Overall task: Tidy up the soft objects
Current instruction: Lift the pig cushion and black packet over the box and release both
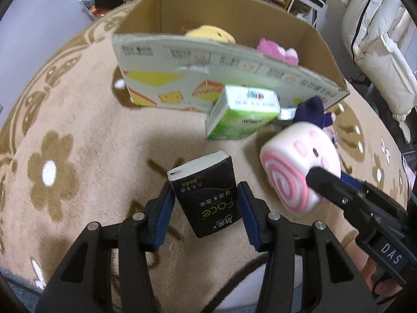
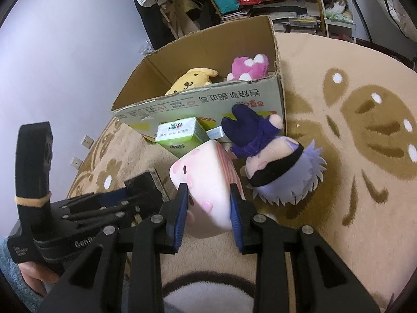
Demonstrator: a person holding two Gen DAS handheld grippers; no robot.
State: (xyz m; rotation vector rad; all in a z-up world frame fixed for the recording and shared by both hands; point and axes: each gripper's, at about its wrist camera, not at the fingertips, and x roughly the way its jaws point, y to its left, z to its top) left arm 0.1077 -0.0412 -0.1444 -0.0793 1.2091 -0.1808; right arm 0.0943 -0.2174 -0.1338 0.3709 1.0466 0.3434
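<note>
My left gripper [image 1: 204,193] is shut on a black tissue pack [image 1: 207,195], held just above the rug. My right gripper [image 2: 208,195] is shut on a pink swirl-roll plush [image 2: 206,182]; it also shows in the left wrist view [image 1: 294,167]. A green tissue pack [image 1: 241,113] leans against the open cardboard box [image 1: 182,60]. A purple-haired doll [image 2: 273,167] lies beside the roll plush. A yellow dog plush [image 2: 190,82] and a pink plush [image 2: 249,67] lie inside the box [image 2: 208,99].
A beige flower-patterned rug [image 1: 65,143] covers the floor. Shelves with clutter [image 2: 286,5] stand behind the box. A white padded coat [image 1: 378,52] hangs at the right. A bare wall [image 2: 65,39] lies to the left.
</note>
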